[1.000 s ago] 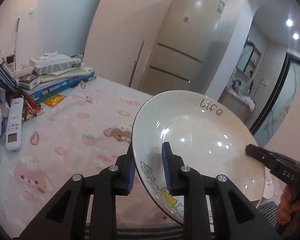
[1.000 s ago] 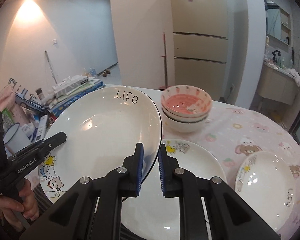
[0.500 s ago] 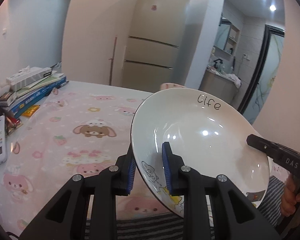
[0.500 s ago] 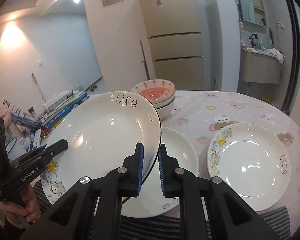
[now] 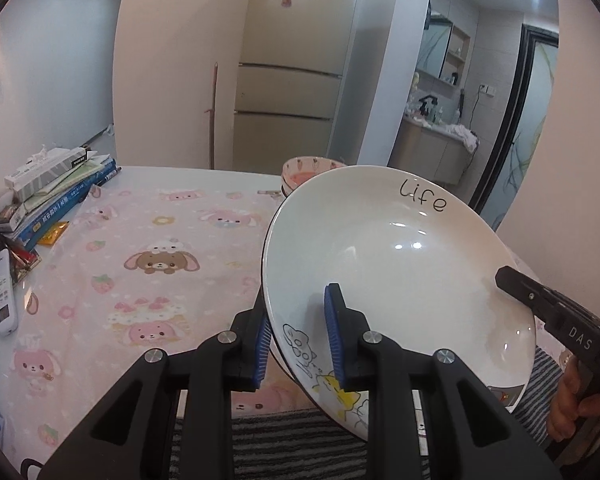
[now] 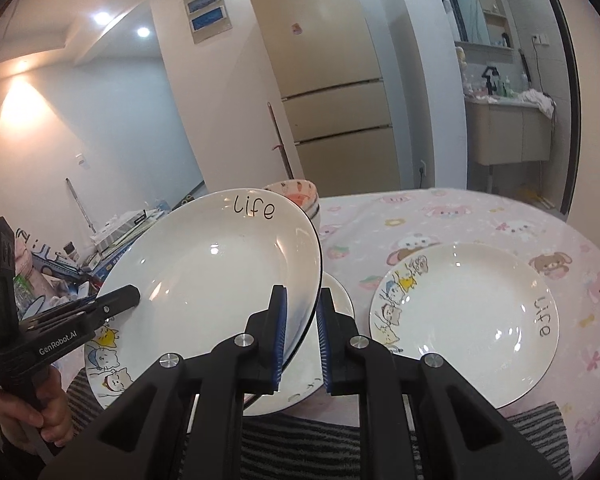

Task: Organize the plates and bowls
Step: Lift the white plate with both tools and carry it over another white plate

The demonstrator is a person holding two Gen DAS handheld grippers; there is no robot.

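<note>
A white "life" plate (image 5: 400, 276) with cartoon animals is held in the air, tilted, by both grippers. My left gripper (image 5: 298, 340) is shut on its left rim. My right gripper (image 6: 302, 336) is shut on its right rim; the plate also shows in the right wrist view (image 6: 212, 276). Below it a second white plate (image 6: 300, 380) lies on the table, mostly hidden. A third "life" plate (image 6: 468, 320) lies flat to the right. Stacked pink bowls (image 6: 296, 196) stand behind, also seen in the left wrist view (image 5: 304, 170).
The round table wears a pink cartoon cloth (image 5: 148, 248). Books and boxes (image 5: 56, 188) and a white remote (image 5: 4, 296) crowd its left edge. A striped mat (image 6: 536, 436) lies at the near edge. A fridge (image 6: 332, 80) stands behind.
Both grippers have swung to the right with the held plate. The bowls and the third plate have shifted in view; the grips have not changed.
</note>
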